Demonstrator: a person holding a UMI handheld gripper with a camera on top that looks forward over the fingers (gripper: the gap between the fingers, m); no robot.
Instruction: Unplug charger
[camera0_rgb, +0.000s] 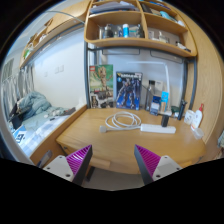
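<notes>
- White power strip (157, 127) lies flat on the wooden desk (100, 145), toward the back right, well beyond the fingers.
- Charger: a dark plug-like block (166, 119) stands at the strip's right end; too small to tell exactly what it is or how it's seated.
- Coiled white cable (122, 121) sits just left of the strip, loops bunched on the desk; one end runs toward the strip.
- Gripper (108, 160) is spread apart, nothing between the fingers, only bare desk surface showing in the gap. Purple pads (80, 157) face inward.
- Gripper is over the near edge of the desk, well apart from strip and cable.
- Behind the cable: two upright boxes with printed figures, a greenish one (100, 85) and a blue one (130, 89), leaning against the back of the desk.
- Right of those: a few bottles and small containers (163, 100), details unclear.
- Above the desk: wooden shelf unit (135, 25) with assorted items on it.
- Left of the desk: a bed (35, 115) with rumpled bedding, white wall behind.
</notes>
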